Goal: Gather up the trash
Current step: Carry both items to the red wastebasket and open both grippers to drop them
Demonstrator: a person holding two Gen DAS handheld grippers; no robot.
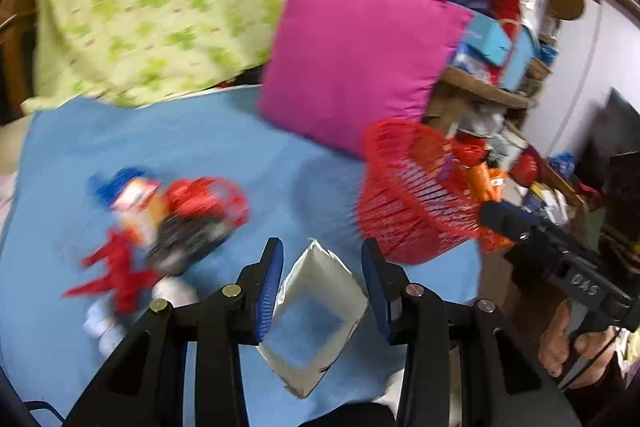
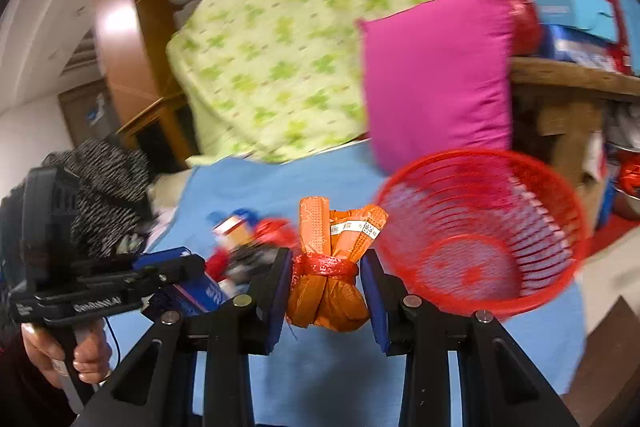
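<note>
Two tools over blue cloth (image 1: pixel 200 155), pink cushion (image 1: pixel 356 63), cluttered shelves (image 1: pixel 496 95).

My left gripper (image 1: pixel 322 283) has its jaws spread apart around a box (image 1: pixel 316 319). My right gripper (image 2: pixel 326 281) is clamped on an orange bundle (image 2: pixel 332 267).

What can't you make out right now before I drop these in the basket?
- Trash pile: motion blur in the left wrist view, items indistinguishable.
- Open box: its left edge hidden behind a finger.
- Red basket: blurred in the right wrist view; contents unclear.
- Orange bundle: label too small to read.
</note>
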